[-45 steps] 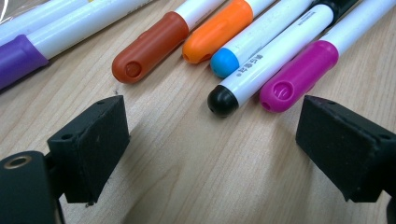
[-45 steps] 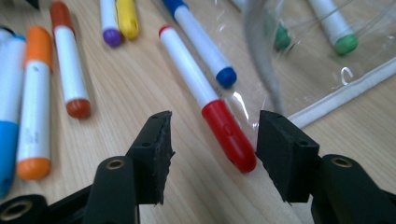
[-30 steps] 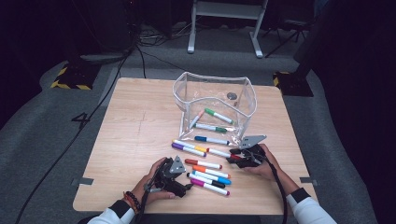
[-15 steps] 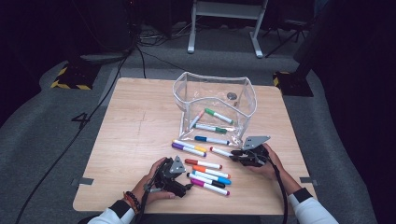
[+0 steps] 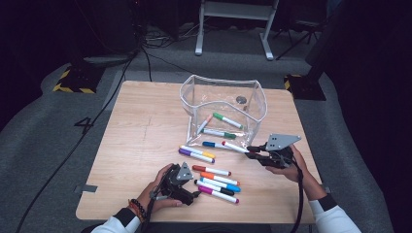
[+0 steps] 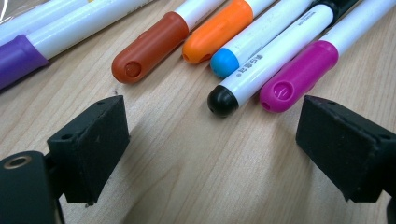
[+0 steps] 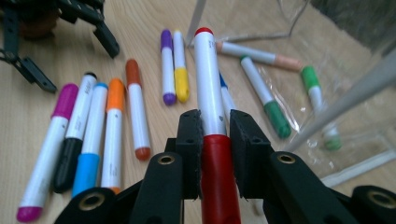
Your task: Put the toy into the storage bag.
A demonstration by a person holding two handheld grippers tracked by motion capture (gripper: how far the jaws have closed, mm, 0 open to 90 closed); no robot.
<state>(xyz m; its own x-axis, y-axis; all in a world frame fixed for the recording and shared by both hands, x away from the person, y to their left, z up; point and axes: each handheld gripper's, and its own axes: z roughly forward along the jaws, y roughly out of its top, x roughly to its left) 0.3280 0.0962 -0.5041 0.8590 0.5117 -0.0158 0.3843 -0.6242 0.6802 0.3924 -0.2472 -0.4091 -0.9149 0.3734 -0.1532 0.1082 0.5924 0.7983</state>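
My right gripper [image 5: 252, 152] is shut on a red-capped white marker [image 5: 235, 146], which points left toward the clear plastic pouch [image 5: 193, 99]. Its jaws clamp the red marker [image 7: 209, 79] near the cap, as my right gripper [image 7: 215, 126] shows up close. My left gripper [image 5: 194, 192] rests open on the table, at the left ends of a row of markers. Between its wide-apart jaws lies bare wood, and my left gripper [image 6: 217, 144] faces the black cap [image 6: 222, 100] and the magenta cap [image 6: 299, 77].
Brown [image 5: 211, 170], orange [image 5: 219, 178] and magenta [image 5: 218, 194] markers lie in a row on the wooden table [image 5: 136, 126]. A yellow and purple pair [image 5: 197, 154] and a blue one [image 5: 209, 144] lie nearer the pouch. Three markers, one green [image 5: 227, 120], lie in the pouch.
My right gripper has moved slightly right and away from me, with the red marker held in it. The left gripper has stayed in place.
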